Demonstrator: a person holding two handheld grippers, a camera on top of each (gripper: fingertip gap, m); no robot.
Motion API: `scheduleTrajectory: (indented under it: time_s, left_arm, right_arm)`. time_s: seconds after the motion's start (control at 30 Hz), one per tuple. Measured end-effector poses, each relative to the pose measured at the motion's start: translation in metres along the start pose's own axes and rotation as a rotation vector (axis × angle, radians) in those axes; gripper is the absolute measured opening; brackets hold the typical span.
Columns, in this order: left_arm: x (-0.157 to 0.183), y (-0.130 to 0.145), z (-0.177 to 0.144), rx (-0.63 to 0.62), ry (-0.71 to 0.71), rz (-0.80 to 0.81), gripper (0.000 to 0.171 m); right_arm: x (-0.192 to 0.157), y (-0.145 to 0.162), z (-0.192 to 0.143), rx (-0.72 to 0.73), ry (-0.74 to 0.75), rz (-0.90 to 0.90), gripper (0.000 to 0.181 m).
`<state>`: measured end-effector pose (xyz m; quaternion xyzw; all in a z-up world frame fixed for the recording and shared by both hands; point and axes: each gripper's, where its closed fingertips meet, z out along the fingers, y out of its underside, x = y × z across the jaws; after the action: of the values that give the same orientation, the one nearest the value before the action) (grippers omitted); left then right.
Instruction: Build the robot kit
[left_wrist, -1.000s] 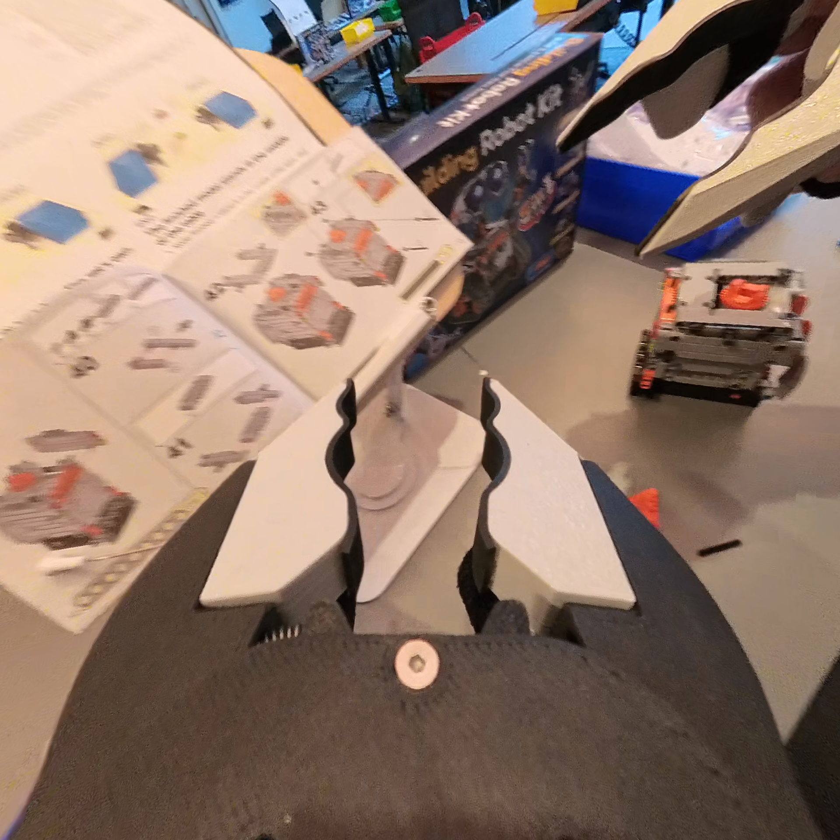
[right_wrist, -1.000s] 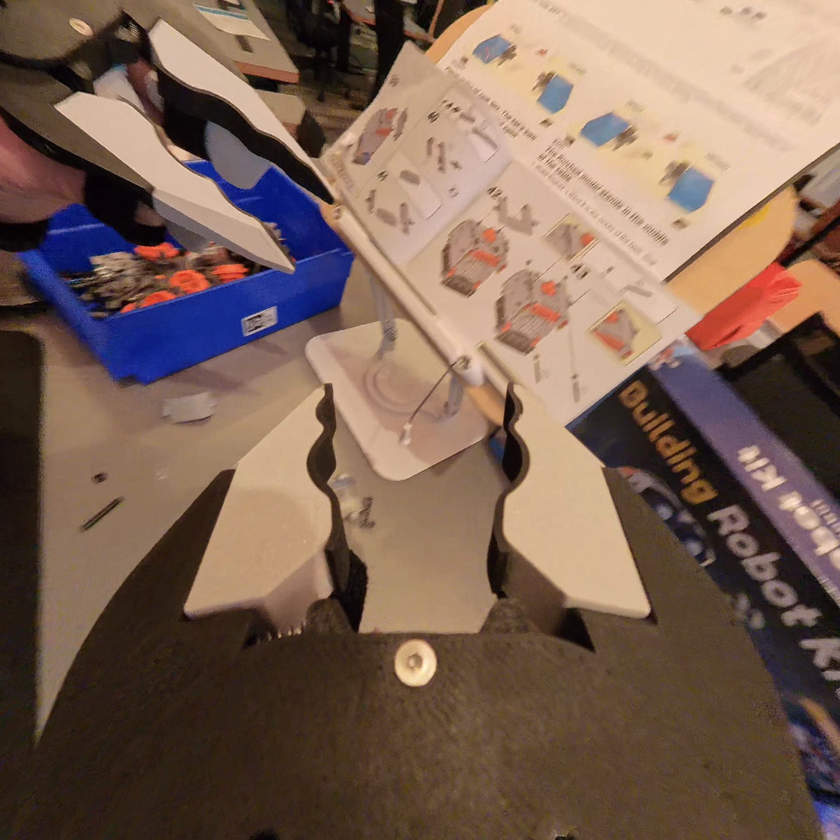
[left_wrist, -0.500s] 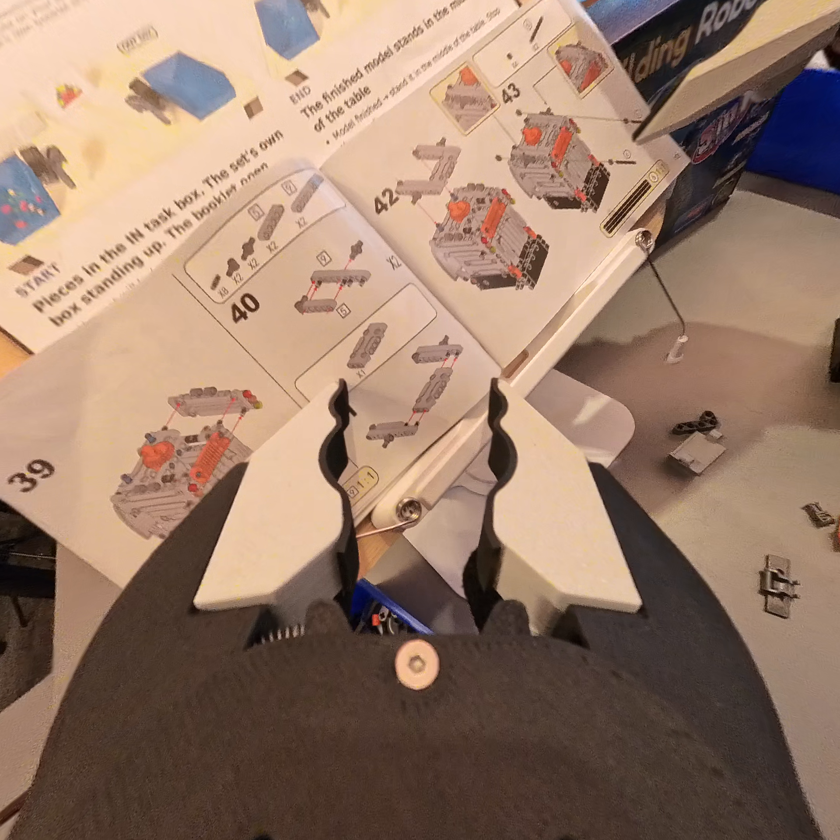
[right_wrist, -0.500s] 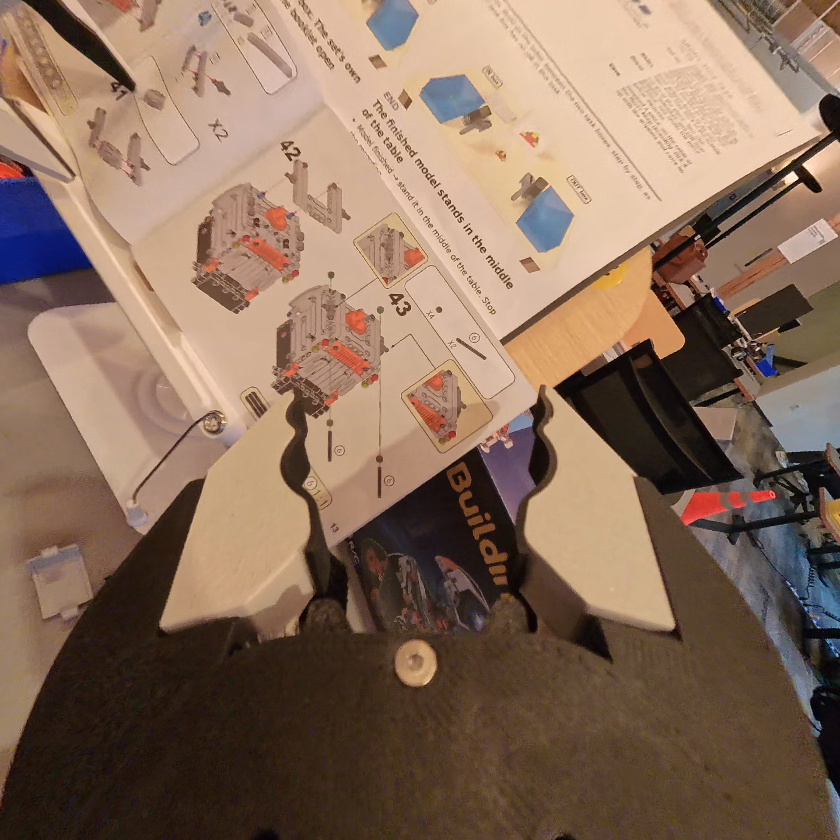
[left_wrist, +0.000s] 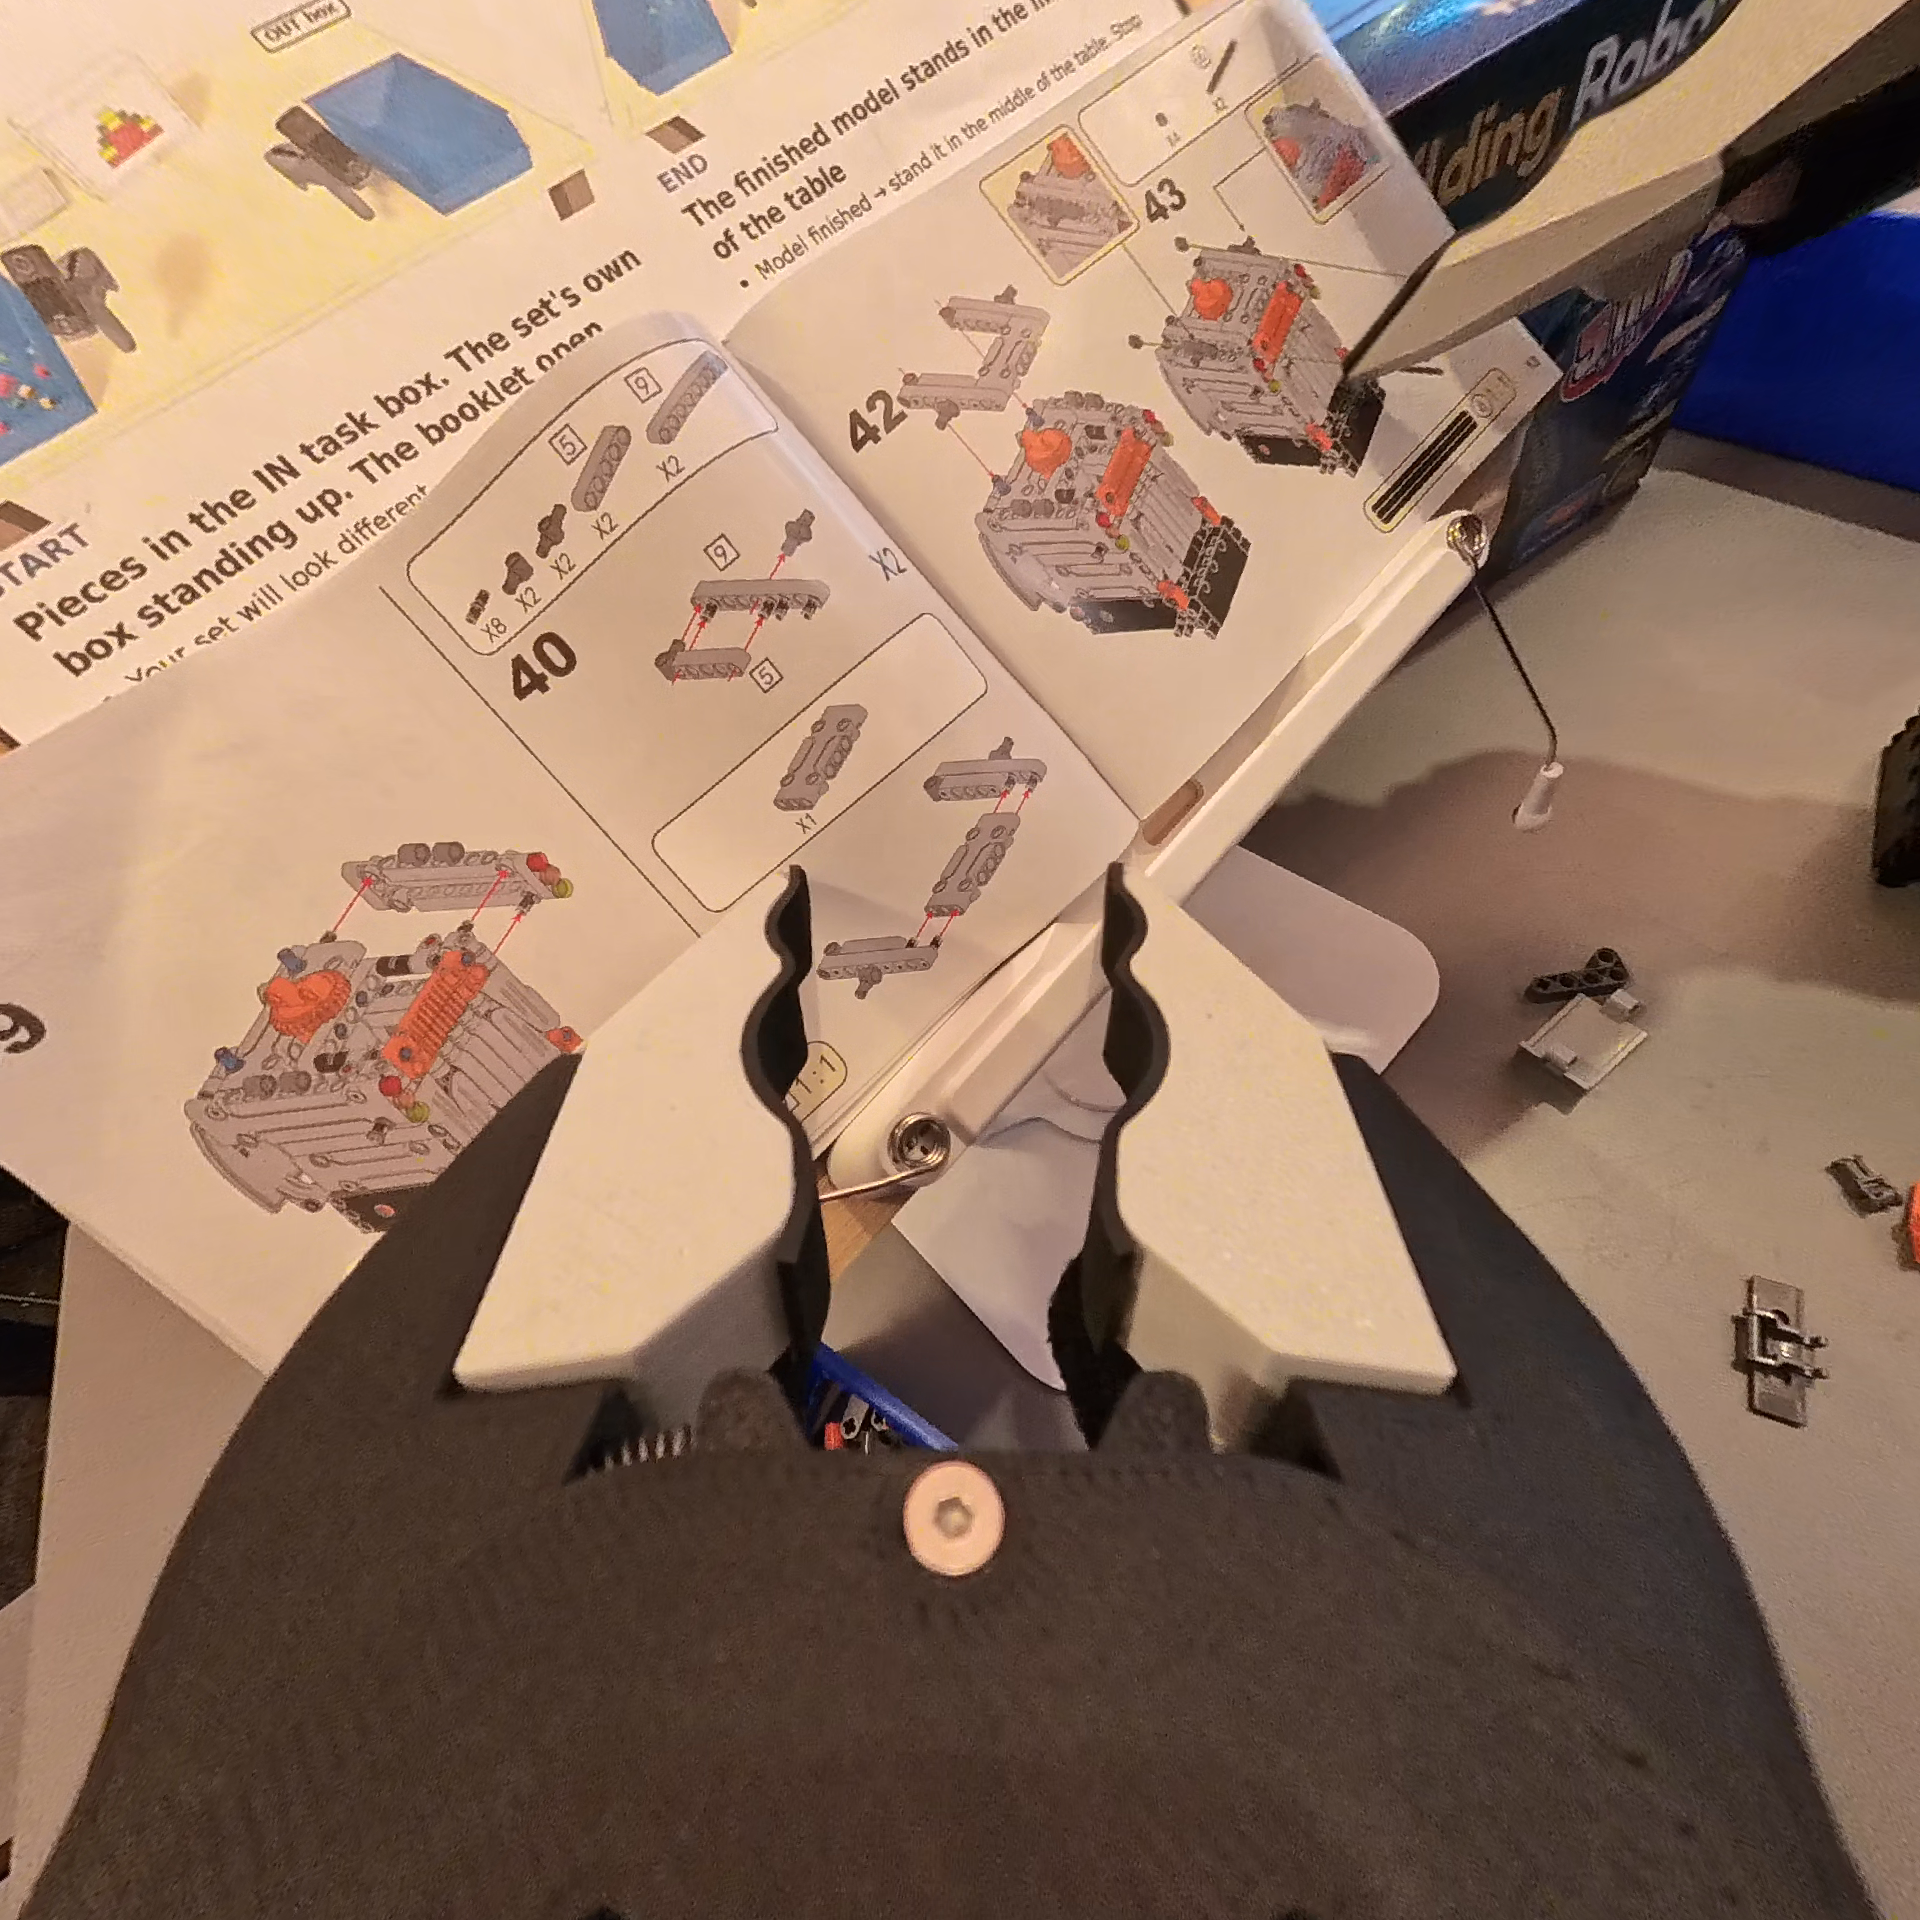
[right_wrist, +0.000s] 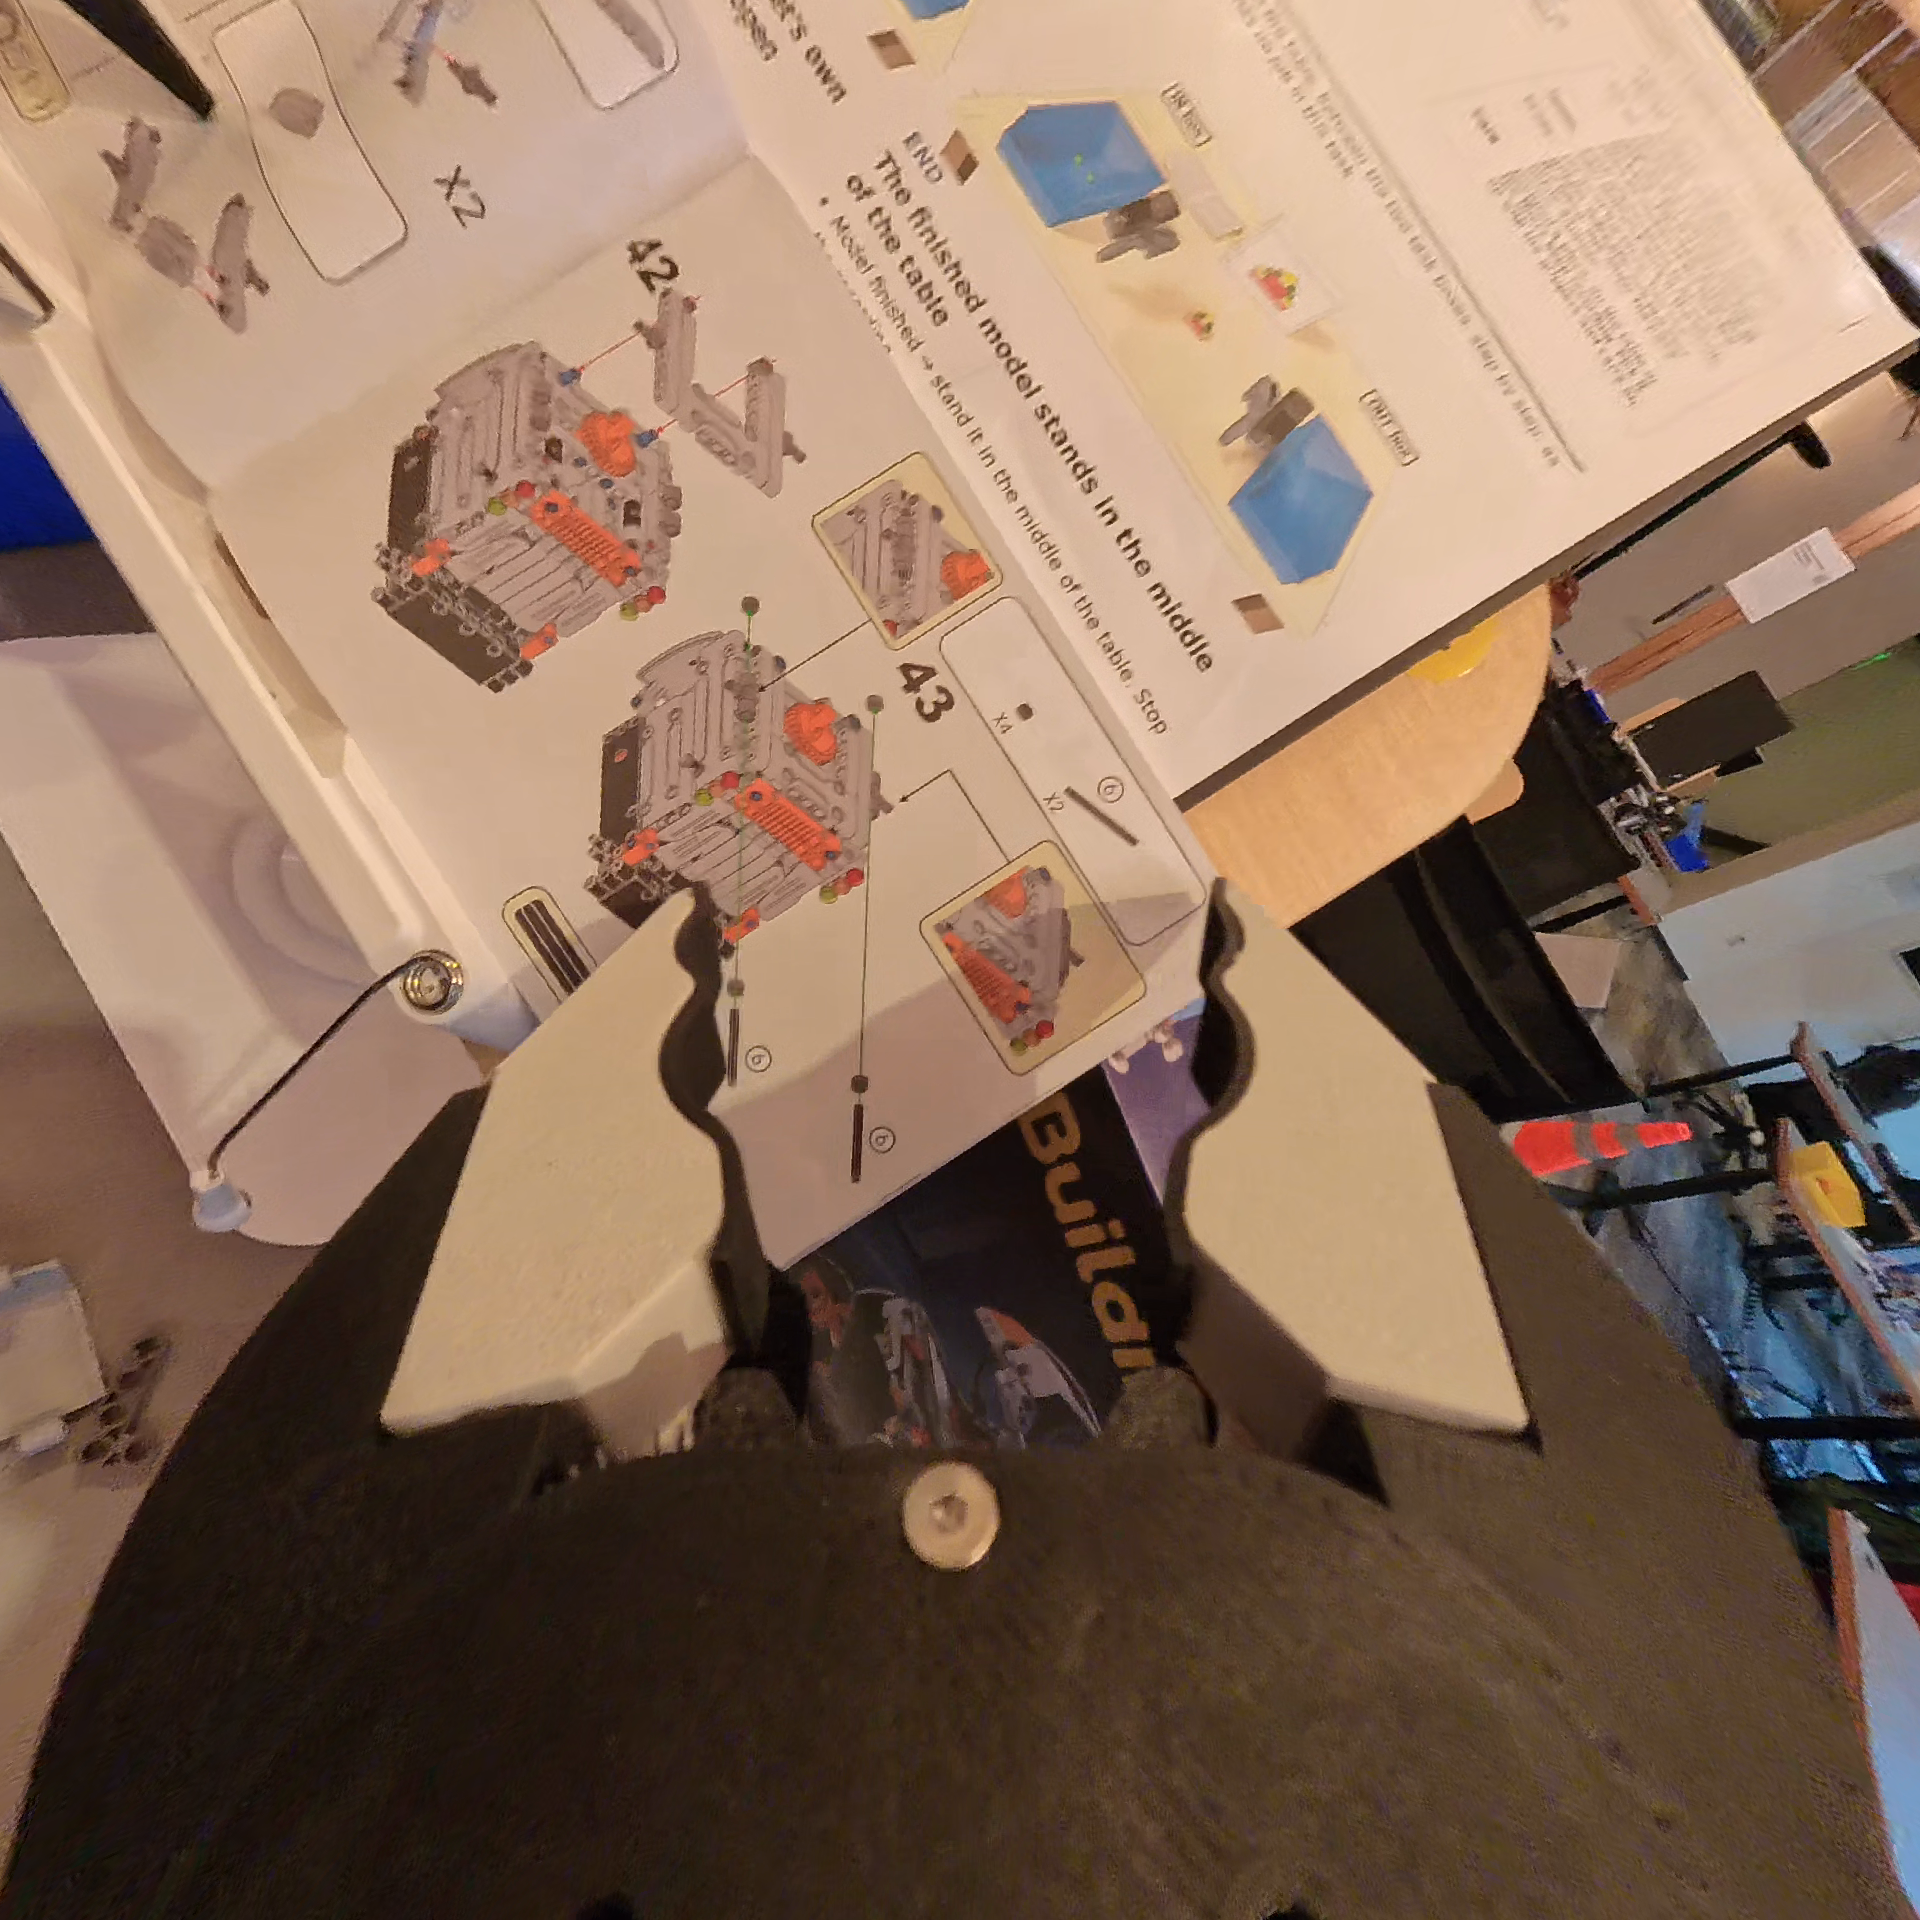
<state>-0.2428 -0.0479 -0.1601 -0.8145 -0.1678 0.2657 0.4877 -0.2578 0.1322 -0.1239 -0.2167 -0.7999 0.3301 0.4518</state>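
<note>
Both grippers, left gripper (left_wrist: 951, 935) and right gripper (right_wrist: 951, 935), hang spread and empty just before the propped booklet (left_wrist: 727, 644); a nudge could tip its white stand (left_wrist: 1340, 665)

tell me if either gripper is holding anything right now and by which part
Nothing is held. The left gripper and right gripper are both open and empty, in front of the open instruction booklet on its white stand.
</note>
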Motion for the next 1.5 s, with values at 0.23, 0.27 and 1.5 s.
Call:
scheduleTrajectory:
  time_s: [0.23,0.27,1.5]
  left_arm:
    - [0.001,0.001,0.0,-0.002,0.011,0.006,0.056]
    - [0.002,0.001,0.0,0.001,0.013,0.004,0.056]
    - [0.003,0.003,0.0,-0.008,0.019,0.02,0.056]
  right_arm:
    - [0.001,0.004,0.005,-0.017,-0.032,0.026,0.096]
    - [0.0,0.004,0.005,-0.019,-0.035,0.025,0.096]
    - [0.011,0.002,0.009,0.024,0.001,0.072,0.084]
